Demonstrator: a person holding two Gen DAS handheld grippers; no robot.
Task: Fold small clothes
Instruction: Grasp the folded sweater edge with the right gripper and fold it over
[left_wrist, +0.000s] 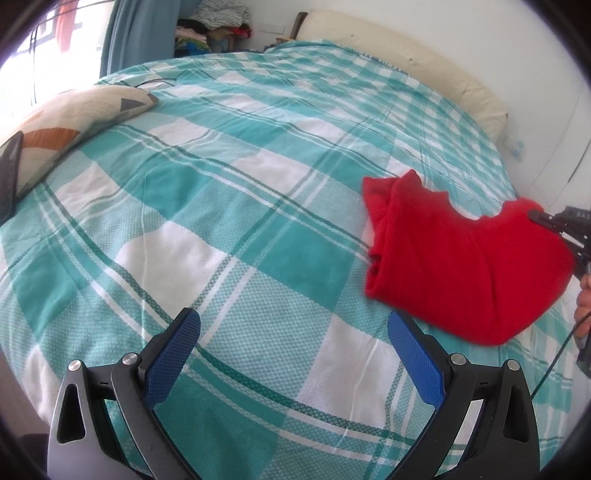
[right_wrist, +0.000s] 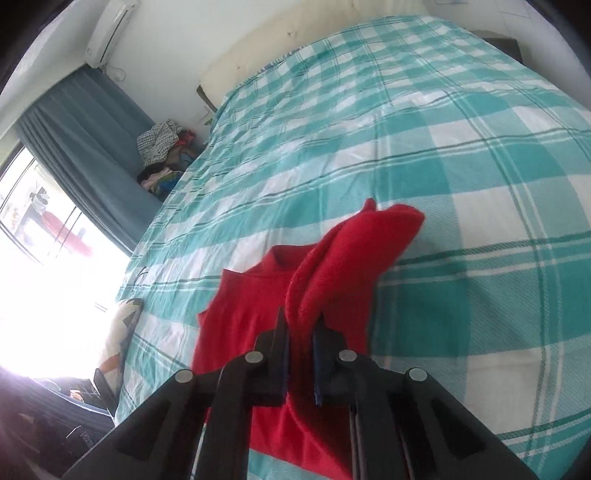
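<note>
A small red garment (left_wrist: 461, 266) lies partly folded on the teal and white checked bedspread (left_wrist: 236, 206), at the right of the left wrist view. My left gripper (left_wrist: 293, 332) is open and empty, hovering over the bedspread to the left of the garment. My right gripper (right_wrist: 301, 325) is shut on a fold of the red garment (right_wrist: 332, 266) and holds that edge lifted over the rest of the cloth. The right gripper also shows in the left wrist view (left_wrist: 543, 218), at the garment's far right edge.
A patterned pillow (left_wrist: 70, 118) lies at the bed's left edge, a cream headboard cushion (left_wrist: 406, 51) along the far side. A pile of clothes (left_wrist: 214, 29) sits beyond the bed by blue curtains (right_wrist: 85, 133). A bright window (right_wrist: 44, 258) is left.
</note>
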